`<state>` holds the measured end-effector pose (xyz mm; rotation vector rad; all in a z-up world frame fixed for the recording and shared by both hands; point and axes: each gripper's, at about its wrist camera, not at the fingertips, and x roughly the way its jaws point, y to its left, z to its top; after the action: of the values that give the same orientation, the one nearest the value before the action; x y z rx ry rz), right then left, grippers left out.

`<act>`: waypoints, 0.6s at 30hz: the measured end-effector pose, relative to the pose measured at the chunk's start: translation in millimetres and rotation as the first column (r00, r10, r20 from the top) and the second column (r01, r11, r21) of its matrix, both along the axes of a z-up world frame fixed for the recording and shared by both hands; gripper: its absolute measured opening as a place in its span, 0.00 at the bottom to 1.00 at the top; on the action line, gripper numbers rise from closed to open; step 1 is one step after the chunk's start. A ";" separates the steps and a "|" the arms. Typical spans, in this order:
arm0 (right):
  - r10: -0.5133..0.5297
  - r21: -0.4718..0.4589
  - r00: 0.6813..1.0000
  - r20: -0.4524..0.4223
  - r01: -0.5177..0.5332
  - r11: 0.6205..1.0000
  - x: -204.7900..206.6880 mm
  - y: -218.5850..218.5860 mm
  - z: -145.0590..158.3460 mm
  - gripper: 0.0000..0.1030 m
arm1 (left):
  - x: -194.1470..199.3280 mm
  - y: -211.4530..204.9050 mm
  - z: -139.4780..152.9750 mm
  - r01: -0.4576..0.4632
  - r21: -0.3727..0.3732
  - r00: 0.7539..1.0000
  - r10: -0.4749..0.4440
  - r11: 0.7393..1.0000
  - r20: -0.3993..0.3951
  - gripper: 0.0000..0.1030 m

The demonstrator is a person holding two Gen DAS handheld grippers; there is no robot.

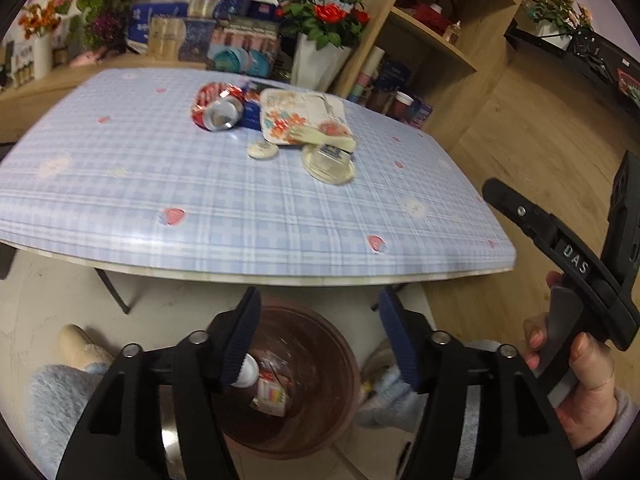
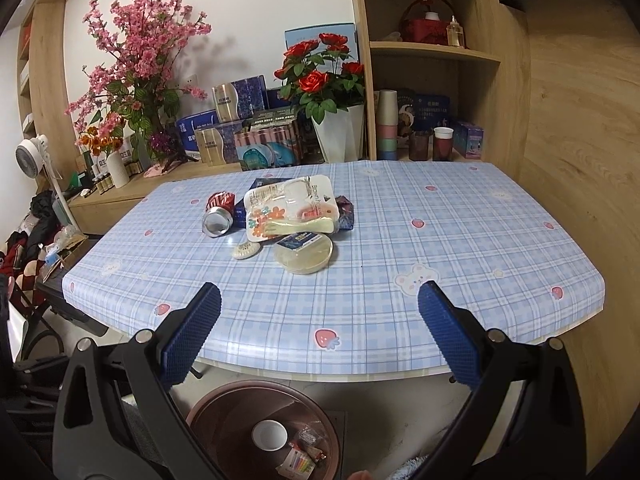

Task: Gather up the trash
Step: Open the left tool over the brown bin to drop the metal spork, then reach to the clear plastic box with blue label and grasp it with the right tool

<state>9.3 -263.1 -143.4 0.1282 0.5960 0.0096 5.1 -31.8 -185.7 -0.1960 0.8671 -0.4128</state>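
Observation:
A pile of trash lies mid-table: a crushed red can, a flowered plastic tray, a round clear lid, a small white disc and a dark blue wrapper. A brown bin stands on the floor under the table's near edge, holding a white cup and wrappers. My left gripper is open and empty above the bin. My right gripper is open and empty over the table's near edge.
The table has a blue checked cloth. Behind it stand a rose pot, pink blossoms, boxes and wooden shelves with cups. A fan and clutter are at left. The right gripper's handle shows at right.

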 end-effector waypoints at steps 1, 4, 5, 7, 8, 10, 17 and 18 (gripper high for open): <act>0.000 0.001 1.000 -0.003 0.000 1.000 0.3 0.1 -0.9 0.94 | -0.4 1.0 1.7 -0.022 0.024 1.000 0.021 0.999 0.022 0.71; 0.002 0.003 1.000 -0.011 -0.002 1.000 1.5 0.0 -4.0 0.94 | 1.5 7.6 4.7 -0.068 0.045 0.996 0.066 0.997 0.056 0.83; 0.003 0.003 1.000 -0.012 -0.003 1.000 2.0 -0.2 -5.1 0.94 | 2.8 10.0 5.1 -0.083 0.044 0.995 0.080 0.996 0.060 0.84; 0.005 0.000 1.000 -0.013 -0.005 1.000 2.4 -0.2 -7.4 0.95 | 6.2 17.5 5.0 -0.115 0.040 0.991 0.112 0.993 0.066 0.88; 0.005 -0.001 1.000 -0.012 -0.005 1.000 2.6 -0.3 -7.9 0.95 | 7.9 21.4 4.4 -0.134 0.038 0.989 0.131 0.990 0.066 0.89; 0.009 -0.001 1.000 -0.013 -0.009 1.000 3.4 -0.4 -10.7 0.95 | 11.1 29.3 2.7 -0.165 0.035 0.985 0.163 0.986 0.061 0.91; 0.036 0.036 0.998 -0.048 -0.035 0.999 12.5 -1.3 -23.5 0.95 | 19.3 50.7 -5.7 -0.253 0.027 0.967 0.251 0.967 0.042 0.92; 0.038 0.038 0.998 -0.056 -0.036 0.999 14.2 -1.4 -25.5 0.95 | 19.6 51.6 -7.2 -0.257 0.028 0.966 0.256 0.966 0.043 0.92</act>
<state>23.5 -264.5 -168.9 0.1541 0.6552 0.0527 24.8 19.8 -192.9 -0.2653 0.7977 -0.1591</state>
